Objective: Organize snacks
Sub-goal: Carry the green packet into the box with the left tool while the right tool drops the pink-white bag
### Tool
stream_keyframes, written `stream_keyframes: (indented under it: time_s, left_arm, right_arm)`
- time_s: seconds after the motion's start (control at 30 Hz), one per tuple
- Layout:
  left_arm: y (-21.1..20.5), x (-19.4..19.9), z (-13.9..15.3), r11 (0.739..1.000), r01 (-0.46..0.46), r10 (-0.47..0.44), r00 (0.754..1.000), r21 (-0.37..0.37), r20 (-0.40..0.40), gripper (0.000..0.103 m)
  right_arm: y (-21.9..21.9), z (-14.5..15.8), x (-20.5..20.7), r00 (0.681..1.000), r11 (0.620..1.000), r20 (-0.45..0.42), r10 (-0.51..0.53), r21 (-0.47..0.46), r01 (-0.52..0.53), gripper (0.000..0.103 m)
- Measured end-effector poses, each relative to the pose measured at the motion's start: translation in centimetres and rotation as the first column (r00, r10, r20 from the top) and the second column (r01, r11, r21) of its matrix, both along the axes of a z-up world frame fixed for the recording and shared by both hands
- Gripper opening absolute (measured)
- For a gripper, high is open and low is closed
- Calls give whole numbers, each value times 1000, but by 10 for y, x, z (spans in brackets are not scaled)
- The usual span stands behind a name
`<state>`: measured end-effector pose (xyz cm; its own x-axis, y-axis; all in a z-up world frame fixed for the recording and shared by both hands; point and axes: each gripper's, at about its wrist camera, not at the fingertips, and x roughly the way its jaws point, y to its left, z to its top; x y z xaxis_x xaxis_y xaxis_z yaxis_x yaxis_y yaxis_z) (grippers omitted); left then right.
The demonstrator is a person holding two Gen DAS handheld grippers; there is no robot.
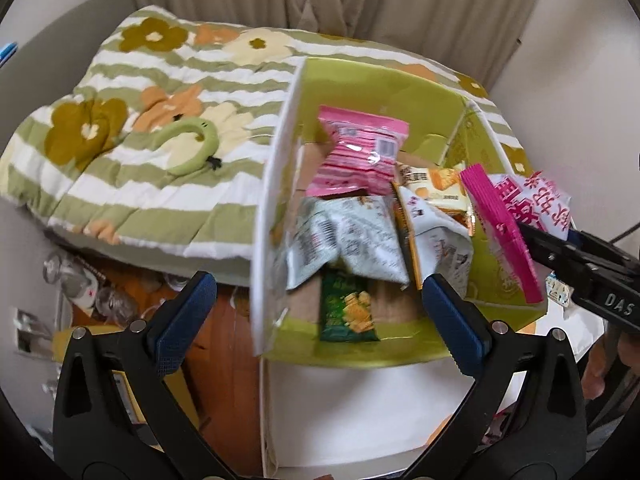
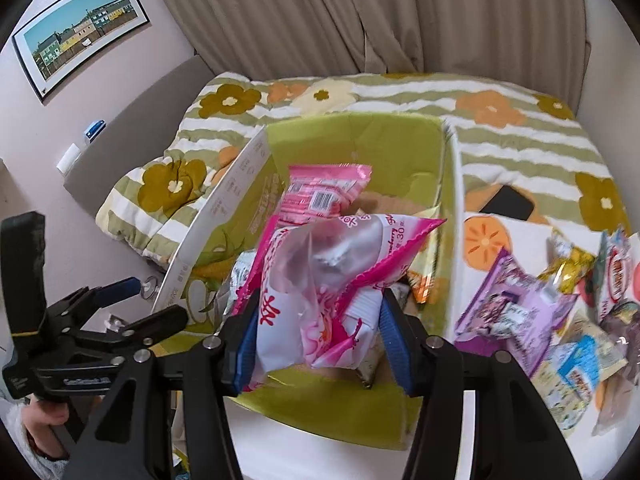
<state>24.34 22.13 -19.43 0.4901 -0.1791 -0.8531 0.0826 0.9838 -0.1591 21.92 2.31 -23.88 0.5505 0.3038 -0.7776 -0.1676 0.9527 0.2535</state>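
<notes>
Pink and crinkly, the strawberry snack bag (image 2: pixel 320 280) is hanging at frame centre, clamped in the right gripper (image 2: pixel 316 332) over the green box (image 2: pixel 400 132) — while the left gripper (image 1: pixel 316 312) is gaping empty at lower frame. Released off-centre, it is likely catching the box's wall — tipping out.

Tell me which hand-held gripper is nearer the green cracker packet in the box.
Left. The left hand-held gripper hangs open right above the green cracker packet; the right hand-held gripper sits off to the side, clamping a pink-and-white bag.
</notes>
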Motion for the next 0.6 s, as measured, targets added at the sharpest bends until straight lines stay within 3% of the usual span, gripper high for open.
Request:
stream_keyframes:
  time_s: [0.13, 0.2, 0.27, 0.6]
  left_arm:
    - [10, -5, 3, 999, -37, 37, 999, -4, 1, 102]
    - [14, -8, 5, 999, -48, 49, 999, -9, 4, 102]
    - [14, -10, 6, 999, -54, 54, 999, -1, 9, 102]
    - [8, -24, 11, 997, -77, 77, 997, 10, 12, 102]
  right_arm:
    - [13, -5, 2, 1000, 1000, 9, 22, -8, -22, 53]
    - [15, -6, 0, 999, 999, 25, 36, 18, -37, 61]
    - [15, -7, -6, 998, 999, 51, 36, 29, -37, 103]
    - [13, -5, -25, 995, 997, 61, 76, -18, -75, 103]
